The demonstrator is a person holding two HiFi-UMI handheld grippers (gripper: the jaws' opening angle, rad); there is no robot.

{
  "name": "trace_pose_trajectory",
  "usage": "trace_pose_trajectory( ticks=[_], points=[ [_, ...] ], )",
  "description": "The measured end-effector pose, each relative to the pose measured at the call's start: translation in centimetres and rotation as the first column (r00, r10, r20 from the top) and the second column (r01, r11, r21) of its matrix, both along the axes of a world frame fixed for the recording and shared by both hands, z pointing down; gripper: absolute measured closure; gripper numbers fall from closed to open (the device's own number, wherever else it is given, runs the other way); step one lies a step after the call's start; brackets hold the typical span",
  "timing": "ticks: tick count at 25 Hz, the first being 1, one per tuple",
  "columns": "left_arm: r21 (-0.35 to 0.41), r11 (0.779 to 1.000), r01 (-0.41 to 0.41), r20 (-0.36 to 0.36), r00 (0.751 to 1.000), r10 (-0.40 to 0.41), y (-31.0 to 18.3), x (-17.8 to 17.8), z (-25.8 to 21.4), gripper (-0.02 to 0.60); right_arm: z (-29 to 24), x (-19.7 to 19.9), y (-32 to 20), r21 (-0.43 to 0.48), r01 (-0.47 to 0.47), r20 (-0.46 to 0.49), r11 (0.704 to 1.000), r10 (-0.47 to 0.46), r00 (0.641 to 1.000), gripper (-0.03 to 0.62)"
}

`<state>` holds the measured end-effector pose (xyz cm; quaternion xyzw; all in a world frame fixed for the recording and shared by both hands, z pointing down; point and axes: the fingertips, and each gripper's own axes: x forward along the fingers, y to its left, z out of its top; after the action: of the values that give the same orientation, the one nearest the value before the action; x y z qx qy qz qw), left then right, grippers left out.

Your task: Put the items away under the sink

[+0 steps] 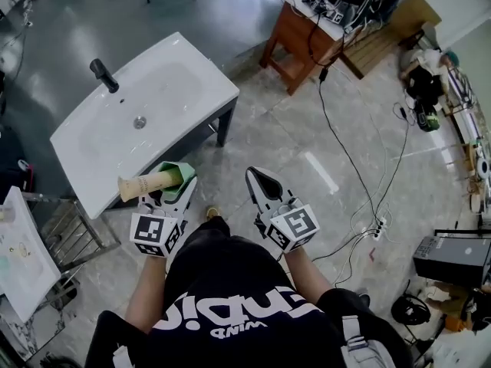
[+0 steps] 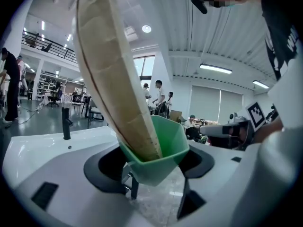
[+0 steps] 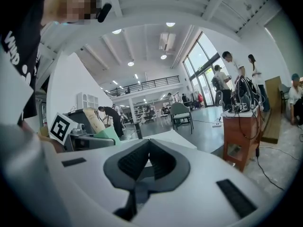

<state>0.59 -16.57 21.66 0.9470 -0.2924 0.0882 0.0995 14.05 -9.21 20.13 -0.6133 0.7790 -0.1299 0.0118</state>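
My left gripper (image 1: 181, 178) is shut on a green cup (image 1: 173, 173) with a beige tube (image 1: 146, 183) sticking out of it toward the left. In the left gripper view the green cup (image 2: 158, 150) sits pinched between the jaws of the left gripper (image 2: 154, 167), and the tube (image 2: 118, 74) leans up and left. The cup hangs just off the front corner of the white sink (image 1: 176, 83), near its dark leg. My right gripper (image 1: 259, 176) is shut and holds nothing; its pads meet in the right gripper view (image 3: 147, 157). From there the cup (image 3: 106, 136) shows at left.
A black faucet (image 1: 103, 75) stands at the sink's back. A metal rack (image 1: 73, 232) is at the left. A wooden table (image 1: 307, 33) loaded with cables stands beyond; a cable (image 1: 345, 152) crosses the tiled floor to a power strip (image 1: 377, 227).
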Motion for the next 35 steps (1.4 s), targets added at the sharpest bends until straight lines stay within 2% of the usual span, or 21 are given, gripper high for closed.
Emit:
trace_pose_trajectory(
  ticks=[8, 16, 23, 26, 30, 35],
  points=[
    [-0.009, 0.998, 0.066, 0.013, 0.998, -0.066, -2.9, 0.0, 0.9, 0.247, 1.2, -0.4, -5.9, -0.011, 0.099, 0.005, 0.995, -0.099, 0.995, 0.576],
    [-0.013, 0.986, 0.168, 0.033, 0.985, -0.168, -4.5, 0.0, 2.2, 0.247, 2.8, -1.3, -9.5, -0.019, 0.225, 0.019, 0.974, -0.225, 0.974, 0.576],
    [0.018, 0.98, 0.197, 0.04, 0.98, -0.197, -5.1, -0.6, 3.0, 0.247, 5.2, -2.9, -12.2, -0.027, 0.31, 0.015, 0.95, -0.31, 0.951, 0.576],
    [0.028, 0.975, 0.219, 0.04, 0.975, -0.22, -5.5, -0.7, 4.6, 0.247, 6.9, -3.2, -12.6, -0.029, 0.343, 0.005, 0.939, -0.343, 0.939, 0.576],
    [0.081, 0.969, 0.231, 0.075, 0.969, -0.237, -5.4, -1.0, 7.8, 0.247, 9.8, -3.7, -12.5, -0.01, 0.37, -0.013, 0.929, -0.37, 0.929, 0.576],
    [0.052, 0.974, 0.22, 0.032, 0.974, -0.222, -5.0, -0.3, 12.9, 0.247, 15.0, -4.0, -12.7, 0.002, 0.379, -0.001, 0.925, -0.379, 0.925, 0.576]
  ],
)
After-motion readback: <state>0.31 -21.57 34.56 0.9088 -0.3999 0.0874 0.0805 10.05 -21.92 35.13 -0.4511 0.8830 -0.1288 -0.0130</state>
